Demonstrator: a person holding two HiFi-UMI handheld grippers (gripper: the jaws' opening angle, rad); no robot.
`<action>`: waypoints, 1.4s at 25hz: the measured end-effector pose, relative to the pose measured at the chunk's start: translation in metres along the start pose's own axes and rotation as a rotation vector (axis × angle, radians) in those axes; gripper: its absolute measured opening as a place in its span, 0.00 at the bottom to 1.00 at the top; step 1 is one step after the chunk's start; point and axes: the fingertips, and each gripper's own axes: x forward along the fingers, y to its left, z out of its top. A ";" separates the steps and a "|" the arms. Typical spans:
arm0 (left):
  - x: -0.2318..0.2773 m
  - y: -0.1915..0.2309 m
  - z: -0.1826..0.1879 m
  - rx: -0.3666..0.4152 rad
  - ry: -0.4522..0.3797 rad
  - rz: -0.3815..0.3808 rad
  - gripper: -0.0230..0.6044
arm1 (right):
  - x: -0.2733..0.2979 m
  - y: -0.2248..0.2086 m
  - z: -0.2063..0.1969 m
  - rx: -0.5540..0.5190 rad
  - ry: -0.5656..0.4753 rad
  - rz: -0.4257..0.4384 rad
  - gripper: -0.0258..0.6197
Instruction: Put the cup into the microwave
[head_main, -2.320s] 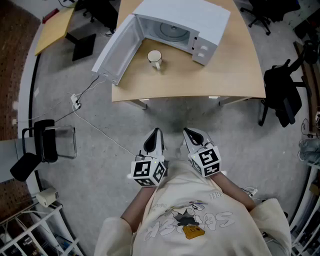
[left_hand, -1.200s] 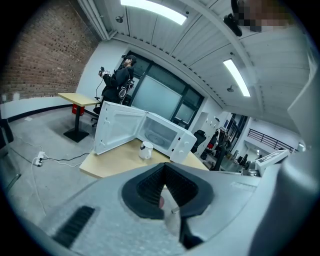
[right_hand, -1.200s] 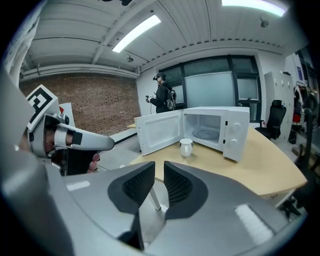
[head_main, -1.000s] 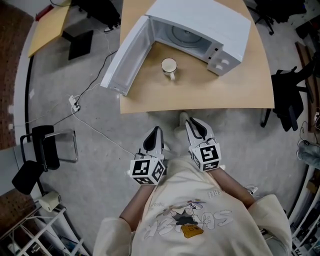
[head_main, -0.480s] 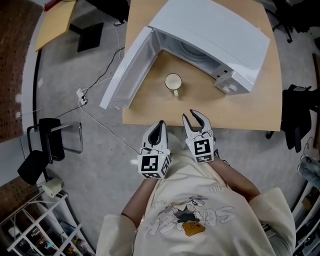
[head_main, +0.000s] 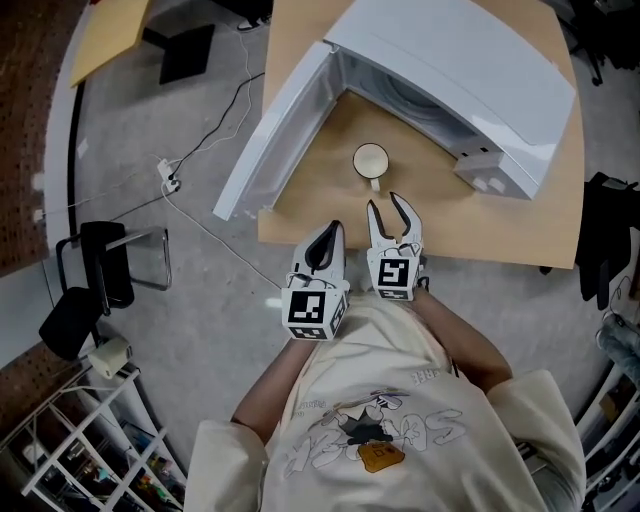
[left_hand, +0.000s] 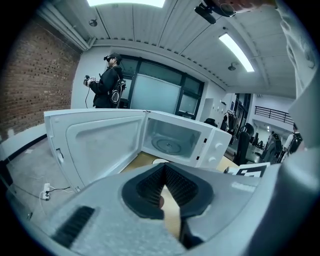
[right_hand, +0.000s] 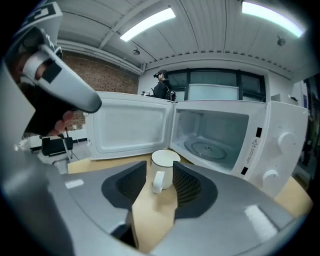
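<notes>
A white cup (head_main: 371, 161) stands upright on the wooden table (head_main: 520, 225), handle toward me, in front of the white microwave (head_main: 450, 70). The microwave's door (head_main: 285, 125) is swung wide to the left, and its cavity with the glass turntable (right_hand: 207, 148) is bare. My right gripper (head_main: 392, 203) is over the table's near edge, just short of the cup. Its jaws are opening, and the cup (right_hand: 164, 162) shows ahead between them, untouched. My left gripper (head_main: 334, 230) hangs beside it at the table edge, shut and holding nothing; its tips (left_hand: 164, 167) meet.
On the grey floor to the left are a black chair (head_main: 100, 270), a cable with a power strip (head_main: 168, 178) and a white wire rack (head_main: 80, 450). A dark chair (head_main: 610, 240) stands at the right. Far off stands a person (left_hand: 107, 87).
Both grippers have moved forward from over the floor to the table's near edge, toward the cup. The right jaws have spread apart. The left jaws stay together.
</notes>
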 end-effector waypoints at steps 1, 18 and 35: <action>0.000 0.004 0.001 0.002 0.000 0.001 0.04 | 0.007 0.001 -0.004 -0.003 0.002 -0.016 0.30; 0.014 0.035 -0.018 0.003 0.023 -0.041 0.04 | 0.058 -0.005 -0.034 0.016 -0.028 -0.131 0.27; 0.024 0.044 -0.021 0.026 0.016 -0.070 0.04 | 0.060 -0.006 -0.039 0.045 -0.049 -0.130 0.16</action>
